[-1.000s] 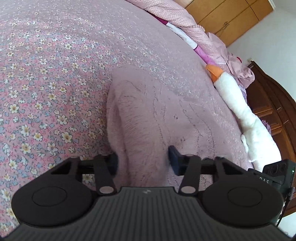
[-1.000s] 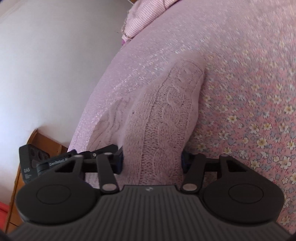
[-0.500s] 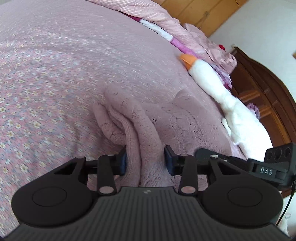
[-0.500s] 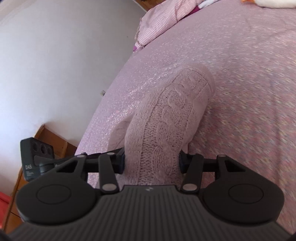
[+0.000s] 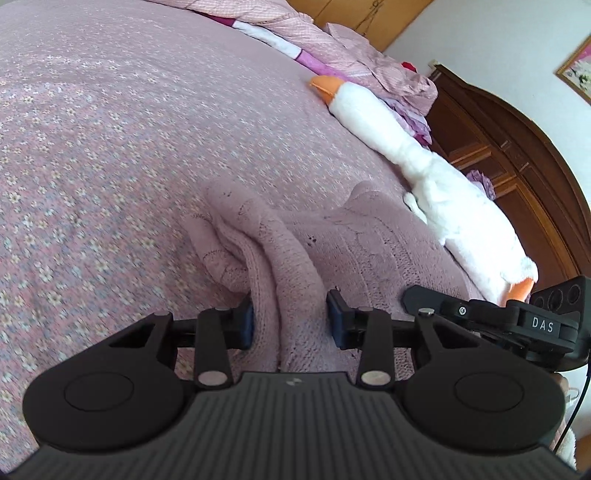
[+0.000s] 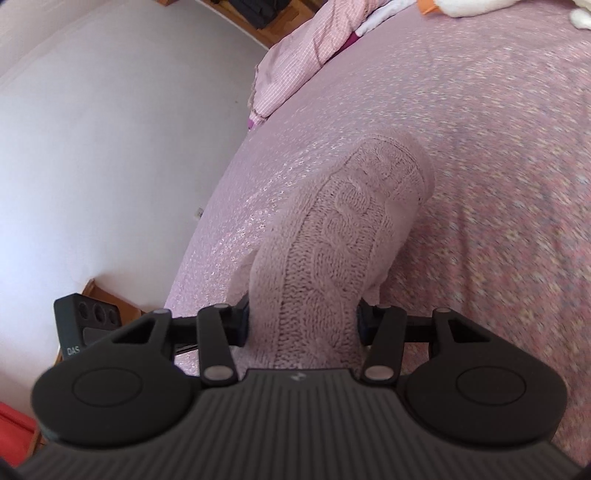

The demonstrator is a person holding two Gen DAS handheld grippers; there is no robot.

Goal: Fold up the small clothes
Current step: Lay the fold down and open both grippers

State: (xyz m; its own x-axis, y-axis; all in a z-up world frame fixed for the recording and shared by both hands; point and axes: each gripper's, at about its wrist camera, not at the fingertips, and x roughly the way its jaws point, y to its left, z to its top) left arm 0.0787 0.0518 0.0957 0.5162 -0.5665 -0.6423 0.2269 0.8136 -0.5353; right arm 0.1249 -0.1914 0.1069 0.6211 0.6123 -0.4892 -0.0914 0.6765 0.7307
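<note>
Sweater (image 5: 288,266) lifted higher since before, its gripped hem hidden behind fingers (image 5: 245,325).

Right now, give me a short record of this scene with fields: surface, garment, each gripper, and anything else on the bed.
surface: bed with pink floral cover
garment: pink knit sweater, bunched and partly lifted
left gripper: shut on sweater
right gripper: shut on sweater
other: white plush goose beside sweater, pink quilt at far end

free: my left, bare bedspread (image 5: 110,147), near to far | blocked: goose (image 5: 424,166) far right beside sweater (image 5: 369,251) | far: quilt (image 5: 295,29) heaped | right: wall (image 6: 92,166) past bed edge
</note>
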